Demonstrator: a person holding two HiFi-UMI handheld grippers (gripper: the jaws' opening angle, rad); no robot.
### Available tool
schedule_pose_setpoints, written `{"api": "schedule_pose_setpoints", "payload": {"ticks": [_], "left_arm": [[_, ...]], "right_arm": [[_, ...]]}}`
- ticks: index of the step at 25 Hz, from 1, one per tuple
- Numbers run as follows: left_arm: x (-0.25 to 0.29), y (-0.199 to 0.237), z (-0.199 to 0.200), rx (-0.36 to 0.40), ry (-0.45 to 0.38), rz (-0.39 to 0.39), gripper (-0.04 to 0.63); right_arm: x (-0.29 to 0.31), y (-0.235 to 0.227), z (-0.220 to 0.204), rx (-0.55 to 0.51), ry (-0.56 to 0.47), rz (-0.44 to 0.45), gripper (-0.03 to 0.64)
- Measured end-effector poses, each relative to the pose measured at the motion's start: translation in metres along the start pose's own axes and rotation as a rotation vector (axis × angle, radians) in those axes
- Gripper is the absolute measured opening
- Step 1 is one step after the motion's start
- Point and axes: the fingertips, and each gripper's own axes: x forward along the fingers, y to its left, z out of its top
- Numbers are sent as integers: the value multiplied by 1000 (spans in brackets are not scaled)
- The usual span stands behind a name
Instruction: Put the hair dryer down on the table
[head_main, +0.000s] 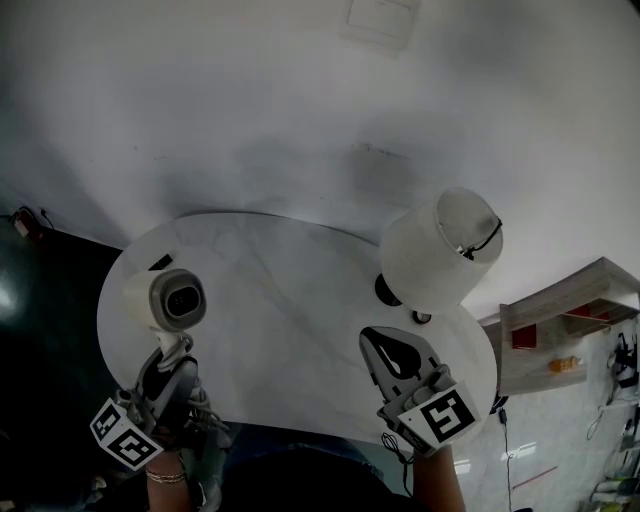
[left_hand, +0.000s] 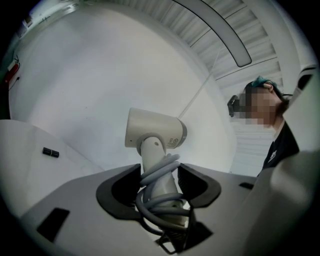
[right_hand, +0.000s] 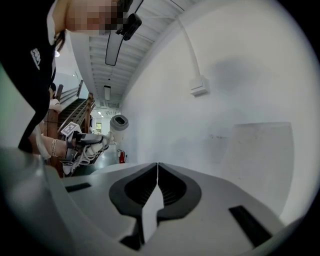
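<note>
Head view: round white desk (head_main: 280, 320) against a white wall (head_main: 250, 90). At the near left edge, the left hand-held gripper (head_main: 172, 358) grips the hair dryer (head_main: 178, 300) by its handle. The dryer is held upright, head on top with its round dark end facing the camera, and it is not lying on the desk. The right hand-held gripper (head_main: 390, 355) is over the near right part of the desk, jaws pressed together w/ nothing in them; its marker cube (head_main: 446, 416) is nearest the camera. A lamp (head_main: 440, 250) w/ a white shade stands on the far right of the desk, just beyond that gripper. A small black piece (head_main: 160, 263) lies on the desk's far left edge. A shelf (head_main: 560, 325) stands off to the right, below desk level.

Left gripper view: jaws closed narrow on the dryer's handle, which has a grey cord (left_hand: 161, 192) wound round it. The dryer head (left_hand: 155, 131) sticks up past the jaws, pointing left. The black piece (left_hand: 50, 152) is on the desk at left.

Right gripper view: the jaws meet along one line – no gap, nothing held. Far left, the other gripper holds the dryer (right_hand: 119, 122) upright; the lamp shade (right_hand: 260, 160) is at right. A small wall box (right_hand: 198, 86) w/ a conduit sits high on the wall.
</note>
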Motion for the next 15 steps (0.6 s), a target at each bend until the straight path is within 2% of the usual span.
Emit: {"api": "schedule_pose_setpoints", "payload": {"ticks": [6,10,15], "left_arm": [[-3,11,-15,-39,39,42,242],[0,17,-25,-18,108,70,242],[19,11,-43,9,200,38,242]], "right_arm": [[-5,-2,-10,20,19,3,20],[-4,-2,-17,33,33,-8,20],[-7,-6,-38,77,80,-35,20]]}}
